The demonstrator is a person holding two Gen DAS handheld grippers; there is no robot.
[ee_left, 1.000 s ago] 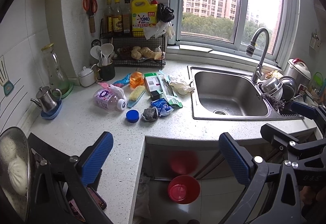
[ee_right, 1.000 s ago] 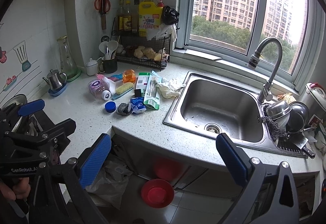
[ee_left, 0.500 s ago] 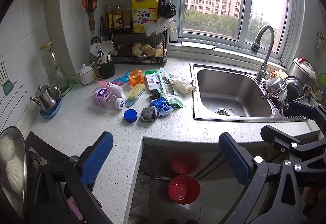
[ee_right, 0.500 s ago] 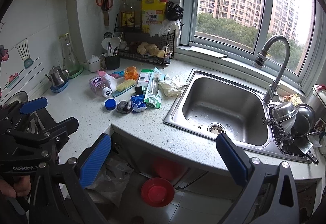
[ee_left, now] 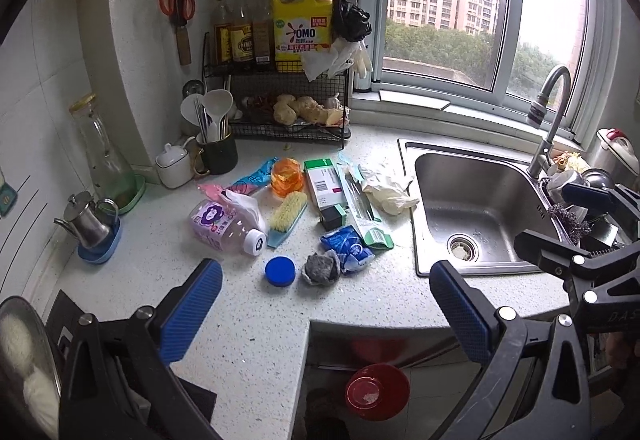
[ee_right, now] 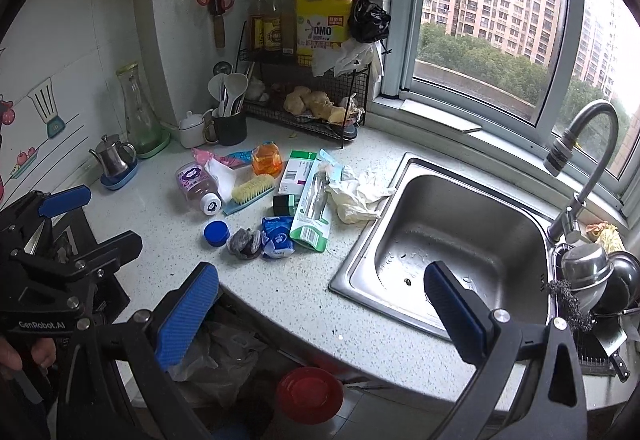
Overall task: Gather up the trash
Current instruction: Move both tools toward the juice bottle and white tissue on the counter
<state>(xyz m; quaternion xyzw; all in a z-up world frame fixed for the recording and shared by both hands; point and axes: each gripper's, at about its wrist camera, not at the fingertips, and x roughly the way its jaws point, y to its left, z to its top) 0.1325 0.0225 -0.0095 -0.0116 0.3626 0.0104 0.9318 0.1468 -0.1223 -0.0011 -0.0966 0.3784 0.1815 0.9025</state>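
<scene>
Trash lies in a cluster on the speckled counter [ee_left: 260, 320]: a pink plastic bottle [ee_left: 224, 226] on its side, a blue cap [ee_left: 280, 270], a grey wad [ee_left: 321, 268], a blue wrapper [ee_left: 347, 247], a green-white package [ee_left: 362, 205], a crumpled white glove [ee_left: 386, 189] and an orange cup [ee_left: 285, 176]. The same cluster shows in the right wrist view, with the bottle [ee_right: 196, 185] and cap [ee_right: 216, 233]. My left gripper [ee_left: 326, 306] is open and empty, in front of the cluster. My right gripper [ee_right: 322, 310] is open and empty over the counter's front edge.
A steel sink [ee_left: 476, 207] with a tap [ee_left: 548, 111] lies right of the trash. A wire rack [ee_left: 288, 95] with bottles, a utensil cup [ee_left: 216, 155] and a small kettle [ee_left: 86, 222] stand at the back. A red bowl [ee_left: 376, 392] and a plastic bag [ee_right: 224, 356] are on the floor below.
Both grippers have moved forward toward the counter and the trash looks nearer and larger. Both stay open and empty.
</scene>
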